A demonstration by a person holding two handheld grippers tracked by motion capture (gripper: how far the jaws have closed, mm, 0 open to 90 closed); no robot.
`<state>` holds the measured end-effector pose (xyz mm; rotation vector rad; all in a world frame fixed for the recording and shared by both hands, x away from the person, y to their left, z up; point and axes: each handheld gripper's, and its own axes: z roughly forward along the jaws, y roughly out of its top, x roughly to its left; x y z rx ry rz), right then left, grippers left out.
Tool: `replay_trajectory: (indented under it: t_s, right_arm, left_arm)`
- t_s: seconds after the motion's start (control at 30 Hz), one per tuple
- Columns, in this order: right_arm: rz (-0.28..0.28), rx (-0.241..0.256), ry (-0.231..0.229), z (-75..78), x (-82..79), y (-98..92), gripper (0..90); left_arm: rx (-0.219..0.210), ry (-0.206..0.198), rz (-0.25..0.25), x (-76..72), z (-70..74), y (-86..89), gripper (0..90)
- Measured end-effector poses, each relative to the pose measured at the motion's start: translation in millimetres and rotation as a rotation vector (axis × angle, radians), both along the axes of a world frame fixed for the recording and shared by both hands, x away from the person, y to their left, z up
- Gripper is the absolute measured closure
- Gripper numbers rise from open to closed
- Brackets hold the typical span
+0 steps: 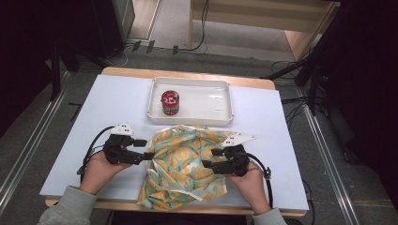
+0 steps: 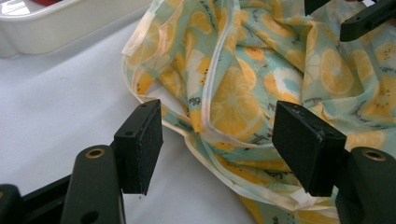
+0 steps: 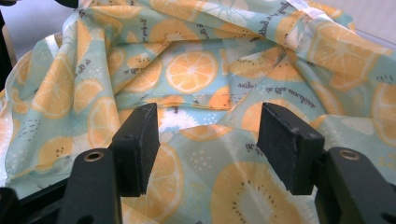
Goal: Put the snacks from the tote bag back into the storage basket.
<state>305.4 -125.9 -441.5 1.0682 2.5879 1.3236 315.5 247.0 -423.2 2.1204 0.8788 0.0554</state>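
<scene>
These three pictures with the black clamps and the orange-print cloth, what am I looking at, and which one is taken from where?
A person sits at a table and holds a hand-held tool with two black jaws in each hand. The high view looks down from above: the left gripper and the right gripper sit at either side of a crumpled mint-green fabric bag printed with orange slices. The other two pictures come from a camera riding on each tool, looking along its jaws. Both sets of jaws stand open around the cloth, so nothing is held. Behind lies a white rectangular plastic tray with a small red can standing in it, on the white table surface.
</scene>
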Motion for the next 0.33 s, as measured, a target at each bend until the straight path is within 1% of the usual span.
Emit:
replay_trajectory:
  t_s: [0.2, 0.27, 0.33]
  right_arm:
    - [0.0, -0.001, 0.006, -0.3, 0.1, 0.5, 39.7]
    - [-0.001, 0.0, 0.005, -0.4, 0.2, 0.4, 39.5]
    - [-0.002, -0.001, 0.008, -0.4, 0.3, 0.4, 39.3]
  left_arm:
    - [-0.009, 0.007, 0.014, 1.9, -2.0, 4.3, 33.2]
    - [0.007, 0.002, 0.028, 1.7, -2.1, 3.5, 32.8]
    - [0.009, 0.008, 0.025, 2.5, -3.4, 3.0, 31.6]
